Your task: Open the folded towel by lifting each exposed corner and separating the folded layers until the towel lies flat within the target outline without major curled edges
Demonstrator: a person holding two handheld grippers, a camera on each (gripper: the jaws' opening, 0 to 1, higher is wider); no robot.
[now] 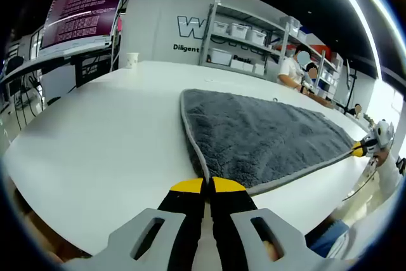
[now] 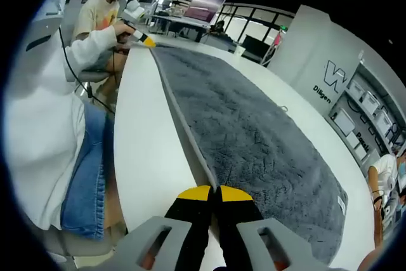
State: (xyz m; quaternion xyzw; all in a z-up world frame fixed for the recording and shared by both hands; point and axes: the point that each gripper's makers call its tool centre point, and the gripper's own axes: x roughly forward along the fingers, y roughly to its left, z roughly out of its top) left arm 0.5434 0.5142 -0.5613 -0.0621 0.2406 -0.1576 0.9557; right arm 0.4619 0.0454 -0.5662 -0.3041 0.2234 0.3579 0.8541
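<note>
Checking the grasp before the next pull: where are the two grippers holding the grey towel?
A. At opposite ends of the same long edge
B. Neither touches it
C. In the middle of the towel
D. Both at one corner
A: the left gripper and right gripper each pinch the towel border at opposite ends of the edge.

Grey plush towel point(image 1: 266, 138) with pale piped edge, spread apparently flat on the white table point(image 1: 108, 138).

white table point(image 1: 108, 138) | grey towel point(image 1: 266, 134) spread flat | paper cup point(image 1: 131, 60)
</note>
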